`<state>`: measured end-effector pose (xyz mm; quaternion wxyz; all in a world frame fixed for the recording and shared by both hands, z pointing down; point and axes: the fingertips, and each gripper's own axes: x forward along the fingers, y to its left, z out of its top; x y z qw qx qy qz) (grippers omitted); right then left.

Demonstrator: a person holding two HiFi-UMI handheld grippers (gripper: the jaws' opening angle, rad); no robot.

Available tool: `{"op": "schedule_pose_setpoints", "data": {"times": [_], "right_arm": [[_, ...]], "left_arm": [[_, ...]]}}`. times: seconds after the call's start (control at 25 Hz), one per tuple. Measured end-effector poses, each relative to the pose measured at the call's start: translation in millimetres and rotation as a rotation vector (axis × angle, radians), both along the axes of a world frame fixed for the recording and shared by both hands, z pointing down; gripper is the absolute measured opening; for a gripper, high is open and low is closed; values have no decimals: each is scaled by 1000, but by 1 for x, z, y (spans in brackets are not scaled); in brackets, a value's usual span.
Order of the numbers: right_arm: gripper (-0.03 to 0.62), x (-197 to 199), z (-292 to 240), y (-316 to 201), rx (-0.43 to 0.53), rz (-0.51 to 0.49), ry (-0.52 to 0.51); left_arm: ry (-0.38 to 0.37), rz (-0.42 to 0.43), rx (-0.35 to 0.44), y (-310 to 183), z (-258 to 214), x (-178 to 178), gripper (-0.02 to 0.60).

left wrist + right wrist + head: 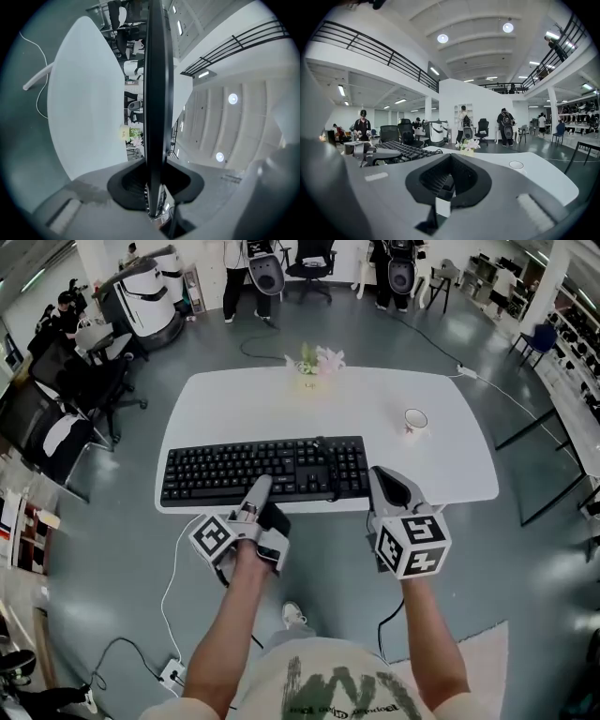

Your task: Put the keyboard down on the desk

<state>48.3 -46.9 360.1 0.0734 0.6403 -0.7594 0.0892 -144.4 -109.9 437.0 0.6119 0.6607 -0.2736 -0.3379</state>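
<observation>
At desk (441, 451) front edge, left gripper (260, 487) pinching keyboard (265, 471) by near rim, right gripper (388, 486) jaws pressed together, empty.

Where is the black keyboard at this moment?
In the head view the keyboard is along the near edge of the white desk, left of the cup; the left gripper is clamped on its near edge.

free: desk (244, 404) middle | blocked: cup (415, 419) right, flowers (317, 360) back

keyboard (262, 470): black plastic, matt
desk (234, 404): smooth, a bit shiny
floor (122, 549): smooth, shiny
left gripper (260, 491): grey plastic, matt
</observation>
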Motion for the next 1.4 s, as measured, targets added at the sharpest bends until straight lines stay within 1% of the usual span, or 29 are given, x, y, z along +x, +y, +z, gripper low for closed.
{"op": "schedule_pose_setpoints", "data": {"times": [0.12,0.36,0.64,1.08,1.24,1.4], "right_arm": [[-2,-1,5,-9,-8,16,1],[-1,-18,5,-35,-21,45,5],[-2,-29,-5,-55,-15,76,19],[-2,-19,-7,-75,6,102,10],[-2,-5,-1,-87,8,100,6],[-2,22,5,-107,4,81,-3]], "left_arm": [[5,15,-3,-12,4,0,87],[8,43,-15,-42,7,-14,87],[15,75,-14,-66,3,-19,87],[-1,97,-14,-90,5,-10,87],[5,96,-17,-101,10,4,87],[-14,81,-24,-117,17,29,87]]}}
